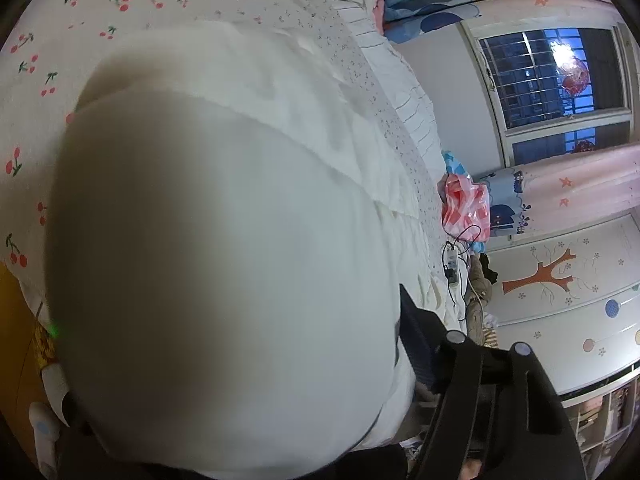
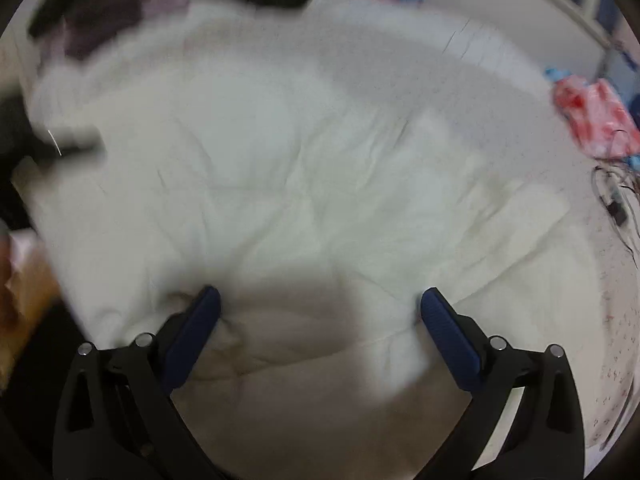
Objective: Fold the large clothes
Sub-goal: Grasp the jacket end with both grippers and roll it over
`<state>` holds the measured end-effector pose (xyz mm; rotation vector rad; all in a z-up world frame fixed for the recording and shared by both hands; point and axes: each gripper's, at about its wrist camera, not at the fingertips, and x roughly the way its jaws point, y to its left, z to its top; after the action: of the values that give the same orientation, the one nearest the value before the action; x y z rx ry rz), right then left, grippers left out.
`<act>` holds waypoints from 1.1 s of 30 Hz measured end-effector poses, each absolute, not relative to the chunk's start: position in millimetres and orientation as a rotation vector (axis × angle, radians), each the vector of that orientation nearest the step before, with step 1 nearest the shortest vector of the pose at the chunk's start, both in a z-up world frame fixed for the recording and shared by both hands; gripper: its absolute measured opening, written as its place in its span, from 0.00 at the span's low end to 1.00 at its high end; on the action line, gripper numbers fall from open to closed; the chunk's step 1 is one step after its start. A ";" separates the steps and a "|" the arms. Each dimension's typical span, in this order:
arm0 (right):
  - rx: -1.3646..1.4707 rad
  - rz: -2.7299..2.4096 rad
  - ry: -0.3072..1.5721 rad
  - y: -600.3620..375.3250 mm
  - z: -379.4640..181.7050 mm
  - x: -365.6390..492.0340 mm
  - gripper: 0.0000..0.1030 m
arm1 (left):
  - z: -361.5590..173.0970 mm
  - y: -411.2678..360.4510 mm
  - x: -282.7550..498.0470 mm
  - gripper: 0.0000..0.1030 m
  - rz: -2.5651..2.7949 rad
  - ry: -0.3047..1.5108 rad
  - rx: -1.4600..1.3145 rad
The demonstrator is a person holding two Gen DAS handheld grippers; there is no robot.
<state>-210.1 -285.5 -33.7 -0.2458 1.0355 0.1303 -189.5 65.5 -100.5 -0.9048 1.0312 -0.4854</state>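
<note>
A large white garment (image 2: 280, 168) lies spread and creased on the bed. My right gripper (image 2: 318, 312) is open just above it, its blue pads (image 2: 448, 332) wide apart, with a bunched fold of the cloth between them. In the left wrist view the same white garment (image 1: 224, 272) drapes close over the lens and hides most of my left gripper; only its right blue finger (image 1: 416, 344) shows at the cloth's edge, so its state cannot be read. The right wrist view is blurred by motion.
The bed has a cherry-print sheet (image 1: 36, 64) and a small-flower cover (image 1: 360, 76). Dark clothes (image 2: 132, 8) lie at the far end. A red-and-white plastic bag (image 1: 466, 208) and a charger with cables (image 1: 452, 268) sit by the bed's right edge. A window (image 1: 556, 76) and curtains are beyond.
</note>
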 end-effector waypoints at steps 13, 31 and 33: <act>-0.074 0.237 0.962 -323.4 -38.6 -219.4 0.94 | 25.6 -47.2 -186.0 0.50 -0.650 0.773 -0.425; 0.686 0.327 0.656 -582.5 59.6 -284.4 0.93 | -8.6 -342.2 -291.0 0.60 -0.763 0.574 0.695; 0.558 0.327 0.732 -550.9 67.8 -258.2 0.93 | -9.3 -340.8 -308.7 0.60 -0.787 0.553 0.714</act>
<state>-258.2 -550.9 67.8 0.5580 0.7325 0.3273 -308.7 -340.8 -9.3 0.7145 0.5529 -0.7871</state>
